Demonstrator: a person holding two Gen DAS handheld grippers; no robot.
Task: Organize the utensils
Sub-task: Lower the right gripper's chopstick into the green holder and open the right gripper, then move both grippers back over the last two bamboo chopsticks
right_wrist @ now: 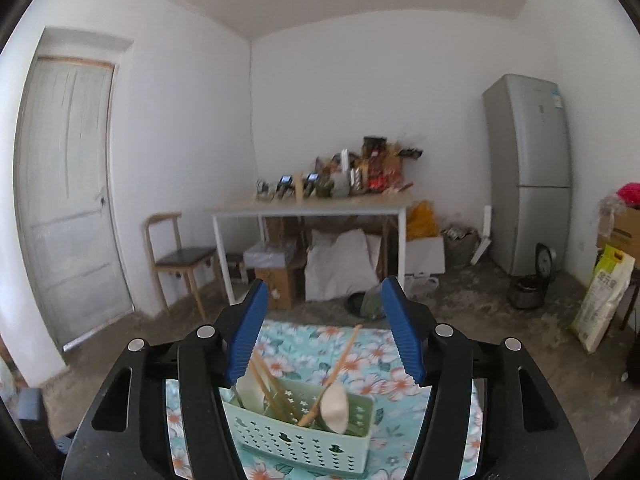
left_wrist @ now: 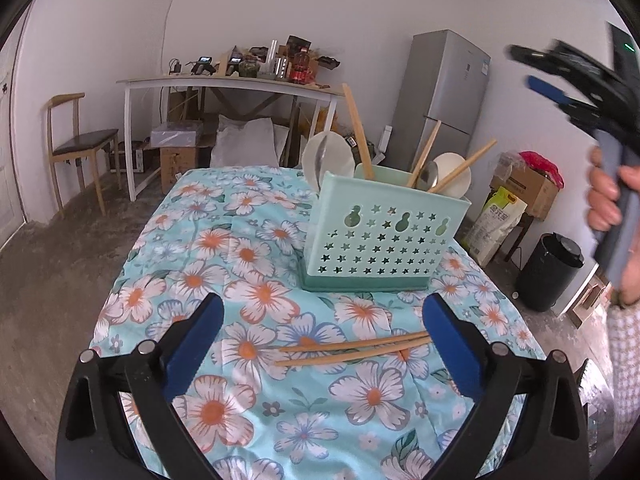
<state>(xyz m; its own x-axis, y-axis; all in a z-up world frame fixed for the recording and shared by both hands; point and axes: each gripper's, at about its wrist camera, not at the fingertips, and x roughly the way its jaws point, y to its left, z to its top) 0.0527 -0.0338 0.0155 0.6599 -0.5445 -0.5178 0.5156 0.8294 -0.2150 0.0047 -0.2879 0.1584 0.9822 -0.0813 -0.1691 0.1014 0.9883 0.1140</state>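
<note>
A mint-green utensil caddy (left_wrist: 384, 240) with star-shaped holes stands on the floral tablecloth (left_wrist: 248, 256). Wooden chopsticks (left_wrist: 464, 168), white spoons (left_wrist: 328, 156) and a metal spoon (left_wrist: 429, 174) stick out of it. Two loose chopsticks (left_wrist: 352, 350) lie on the cloth in front of the caddy. They rest between the wide-open fingers of my left gripper (left_wrist: 324, 340), untouched, their right ends beside the right finger. My right gripper (right_wrist: 324, 336) hovers above the caddy (right_wrist: 304, 436), open and holding nothing. It also appears blurred at the upper right, as the right gripper (left_wrist: 560, 76), held by a hand (left_wrist: 608, 200).
Beyond the table stand a wooden chair (left_wrist: 76, 148), a white desk (left_wrist: 224, 84) piled with clutter, and a grey fridge (left_wrist: 444, 92). A black bin (left_wrist: 552, 272), a rice bag (left_wrist: 496, 224) and boxes sit on the right. A door (right_wrist: 68, 200) is on the left wall.
</note>
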